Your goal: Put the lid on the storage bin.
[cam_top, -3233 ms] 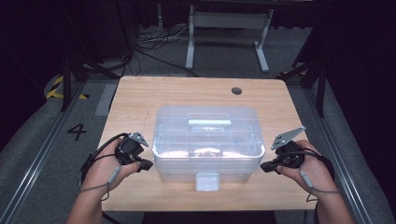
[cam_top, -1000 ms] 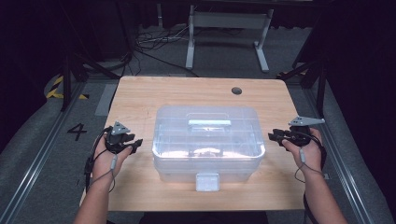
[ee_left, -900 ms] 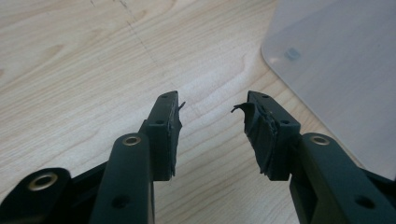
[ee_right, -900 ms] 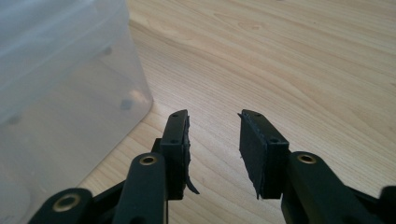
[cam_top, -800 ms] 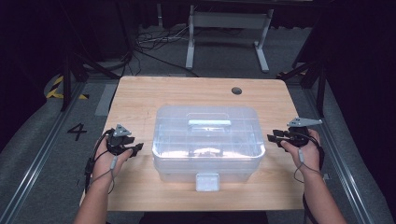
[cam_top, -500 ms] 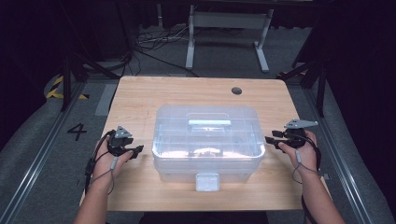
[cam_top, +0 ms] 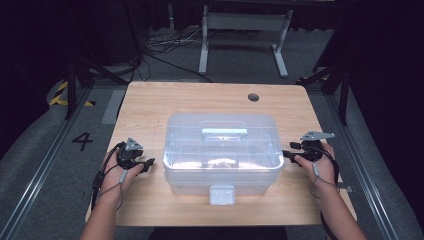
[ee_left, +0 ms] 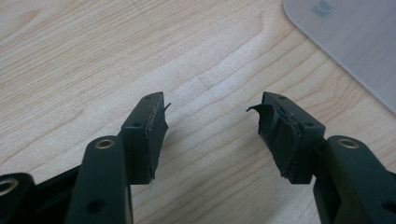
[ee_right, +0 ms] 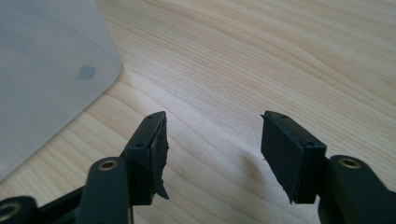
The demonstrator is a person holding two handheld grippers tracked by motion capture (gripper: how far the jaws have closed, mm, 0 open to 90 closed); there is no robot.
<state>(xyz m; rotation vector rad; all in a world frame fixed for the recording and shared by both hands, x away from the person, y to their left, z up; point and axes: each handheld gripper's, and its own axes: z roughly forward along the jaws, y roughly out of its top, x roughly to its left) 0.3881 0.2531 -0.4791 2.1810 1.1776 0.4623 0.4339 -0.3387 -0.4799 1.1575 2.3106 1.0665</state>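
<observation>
A clear plastic storage box (cam_top: pixel 222 150) with a lid and a pale top handle (cam_top: pixel 224 132) stands in the middle of the wooden table (cam_top: pixel 200 100). My left gripper (cam_top: pixel 146 165) rests low by the box's left side, pointing at it. Its jaws (ee_left: pixel 210 105) have just been opening and stand open over bare wood, the box corner (ee_left: pixel 345 42) beyond them. My right gripper (cam_top: pixel 286 154) sits by the box's right side, its tips close to the wall. Its jaws (ee_right: pixel 212 116) have likewise just been opening, with nothing between them and the box corner (ee_right: pixel 42 70) at upper left.
A white latch (cam_top: pixel 222 195) hangs at the box's front. A dark round hole (cam_top: pixel 253 97) lies in the table's far right part. A metal stand (cam_top: pixel 245 22) and cables are on the floor behind the table. A "4" (cam_top: pixel 82 141) marks the floor at left.
Both hands have gone from the box's front corners out to its sides, then sunk a little toward the table. Both pairs of jaws have spread wider.
</observation>
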